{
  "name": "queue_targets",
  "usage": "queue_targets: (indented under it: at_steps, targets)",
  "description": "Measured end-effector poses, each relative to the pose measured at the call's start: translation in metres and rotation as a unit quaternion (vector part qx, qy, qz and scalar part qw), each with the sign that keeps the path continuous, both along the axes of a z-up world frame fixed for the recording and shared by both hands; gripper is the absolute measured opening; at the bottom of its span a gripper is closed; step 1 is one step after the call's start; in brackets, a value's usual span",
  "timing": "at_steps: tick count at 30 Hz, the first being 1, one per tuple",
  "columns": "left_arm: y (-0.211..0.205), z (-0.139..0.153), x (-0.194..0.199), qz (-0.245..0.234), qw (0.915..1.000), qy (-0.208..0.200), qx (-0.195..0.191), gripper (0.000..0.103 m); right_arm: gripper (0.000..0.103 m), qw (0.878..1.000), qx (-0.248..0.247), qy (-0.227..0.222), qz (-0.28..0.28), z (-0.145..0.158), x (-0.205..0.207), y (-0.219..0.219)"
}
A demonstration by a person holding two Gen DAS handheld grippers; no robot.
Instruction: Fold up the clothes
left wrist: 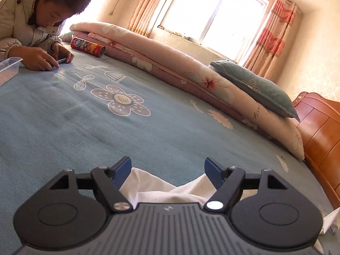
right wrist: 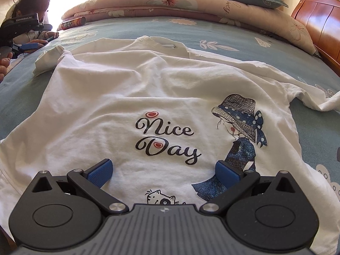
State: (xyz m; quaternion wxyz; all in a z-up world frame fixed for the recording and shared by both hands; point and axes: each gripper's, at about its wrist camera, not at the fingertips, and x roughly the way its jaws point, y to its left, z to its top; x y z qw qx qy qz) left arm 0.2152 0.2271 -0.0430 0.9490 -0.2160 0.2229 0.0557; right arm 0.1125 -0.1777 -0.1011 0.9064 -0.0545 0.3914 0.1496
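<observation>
Two hand-held grippers over a bed (right wrist: 244,40) with a blue flowered cover. White T-shirt (right wrist: 127,97) spread print-up across the near half of the bed, collar toward the far edge, hem at the near edge, sleeves out to either side and rumpled. Right hand-held gripper (right wrist: 163,170) low over the hem area, jaws wide apart, blue pads (right wrist: 99,171) clear of the cloth between them, nothing gripped. Left hand-held gripper (left wrist: 167,171) near the shirt's left sleeve, jaws spread wide; fold of white cloth lying between the pads, loose, not pinched. Rolled floral quilt (left wrist: 191,78) along the far edge, teal pillow (left wrist: 255,89) atop it toward the wooden headboard (left wrist: 318,131). Red snack can (left wrist: 88,46) on its side beside the quilt. Person (left wrist: 27,21) leaning over the far left corner, clear plastic tub (left wrist: 8,68) alongside.
</observation>
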Motion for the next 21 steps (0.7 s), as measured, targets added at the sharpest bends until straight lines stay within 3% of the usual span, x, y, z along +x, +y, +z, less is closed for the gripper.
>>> queue_targets:
  at_steps: [3,5,7,11,13,17,21]
  targets:
    - [0.009,-0.016,0.005,-0.018,0.9988,0.041,0.018,0.076,0.103,1.000,-0.001,-0.003,-0.008,0.000,-0.001,0.002]
    - [0.019,-0.023,0.003,-0.022,0.9987,0.043,0.014,0.077,0.103,1.000,-0.004,0.004,-0.014,0.002,0.001,0.004]
    - [0.035,-0.025,0.002,-0.017,0.9987,0.048,-0.005,0.077,0.103,0.999,-0.004,0.026,-0.025,0.008,0.006,0.006]
    - [0.069,-0.032,-0.003,0.016,0.9961,0.058,-0.065,0.078,0.090,0.998,0.030,0.047,-0.030,0.036,0.015,0.012]
    - [0.081,-0.036,-0.002,0.024,0.9922,0.070,-0.101,0.078,0.087,0.999,0.032,0.026,-0.002,0.063,0.022,0.028]
    - [0.084,-0.037,0.004,0.018,0.9915,0.087,-0.094,0.078,0.085,0.995,0.028,-0.035,0.084,0.113,0.038,0.077]
    - [0.084,-0.037,0.006,0.013,0.9915,0.092,-0.092,0.079,0.084,0.981,0.023,-0.076,0.178,0.139,0.062,0.139]
